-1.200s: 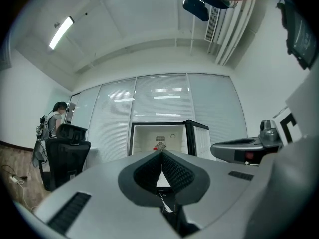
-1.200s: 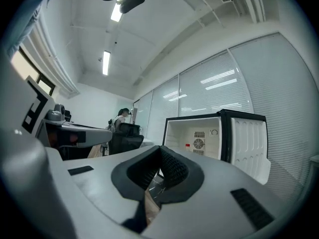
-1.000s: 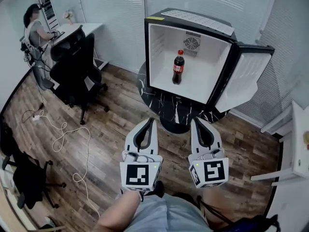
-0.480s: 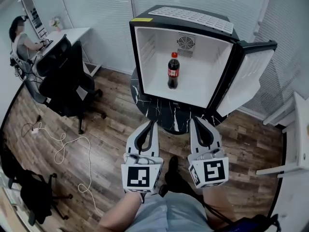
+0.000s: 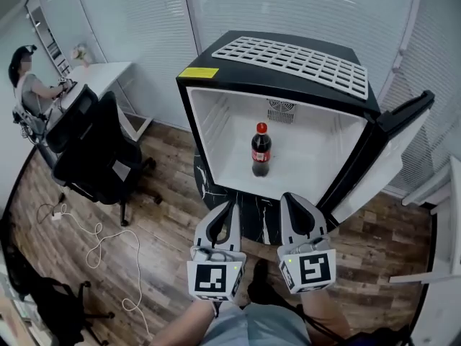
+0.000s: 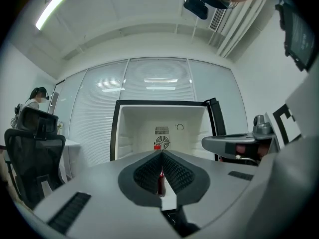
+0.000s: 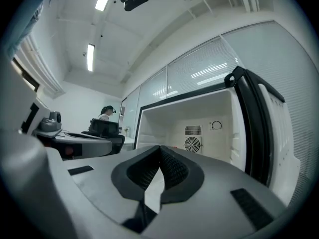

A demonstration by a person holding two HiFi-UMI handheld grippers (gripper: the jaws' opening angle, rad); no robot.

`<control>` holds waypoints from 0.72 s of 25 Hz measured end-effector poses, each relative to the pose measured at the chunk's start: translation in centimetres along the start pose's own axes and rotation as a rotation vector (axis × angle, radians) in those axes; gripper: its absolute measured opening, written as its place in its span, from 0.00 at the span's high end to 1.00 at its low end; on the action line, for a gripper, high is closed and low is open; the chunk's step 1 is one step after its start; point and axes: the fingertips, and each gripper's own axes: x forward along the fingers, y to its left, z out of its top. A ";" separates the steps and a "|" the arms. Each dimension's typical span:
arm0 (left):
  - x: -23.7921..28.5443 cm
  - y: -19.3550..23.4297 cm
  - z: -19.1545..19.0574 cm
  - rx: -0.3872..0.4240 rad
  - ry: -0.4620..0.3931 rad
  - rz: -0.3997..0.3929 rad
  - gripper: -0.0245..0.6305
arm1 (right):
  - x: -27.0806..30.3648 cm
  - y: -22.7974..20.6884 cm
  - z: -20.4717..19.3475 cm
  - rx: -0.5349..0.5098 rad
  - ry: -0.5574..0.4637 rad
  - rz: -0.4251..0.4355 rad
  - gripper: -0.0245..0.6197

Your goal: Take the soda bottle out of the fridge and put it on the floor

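Note:
A dark soda bottle (image 5: 260,150) with a red cap and red label stands upright in the middle of the open white fridge (image 5: 216,132). The fridge door (image 5: 389,157) hangs open to the right. My left gripper (image 5: 232,202) and right gripper (image 5: 283,197) are held side by side just in front of the fridge's lower edge, both shut with nothing in them. In the left gripper view the bottle (image 6: 160,180) shows far ahead behind the closed left gripper (image 6: 161,153). The right gripper (image 7: 160,147) points at the fridge interior (image 7: 199,128).
The fridge sits on a black marble round table (image 5: 252,218). A black office chair (image 5: 94,150) and a seated person (image 5: 29,92) at a desk are to the left. A white cable (image 5: 101,244) lies on the wood floor. White furniture (image 5: 446,229) stands at the right.
The fridge and bottle have come nearer and look larger. Both grippers now reach the fridge's front edge, still shut. The bottle has not moved.

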 end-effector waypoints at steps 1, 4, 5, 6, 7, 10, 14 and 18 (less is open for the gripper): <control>1.2 0.2 0.2 0.004 0.001 -0.002 0.94 | 1.2 -0.5 0.2 0.001 -0.003 0.005 0.94; 4.7 0.9 0.8 0.010 -0.009 -0.004 0.94 | 4.7 -1.8 0.9 -0.006 -0.011 0.025 0.94; 5.6 1.0 1.0 0.007 -0.017 -0.002 0.94 | 5.7 -2.1 1.2 -0.011 -0.013 0.035 0.94; 6.5 1.2 1.3 0.002 -0.026 0.002 0.94 | 6.7 -2.4 1.4 -0.018 -0.014 0.044 0.94; 7.2 1.5 1.6 -0.003 -0.034 0.005 0.94 | 7.6 -2.7 1.7 -0.026 -0.015 0.049 0.94; 9.3 2.6 2.6 -0.002 -0.054 0.002 0.94 | 10.1 -3.4 2.3 -0.040 -0.019 0.041 0.94; 11.5 4.4 3.2 0.004 -0.076 -0.003 0.94 | 12.5 -3.8 2.2 -0.055 -0.015 0.031 0.94; 13.3 5.5 2.6 0.001 -0.071 -0.034 0.94 | 14.2 -4.2 1.5 -0.056 -0.004 -0.003 0.94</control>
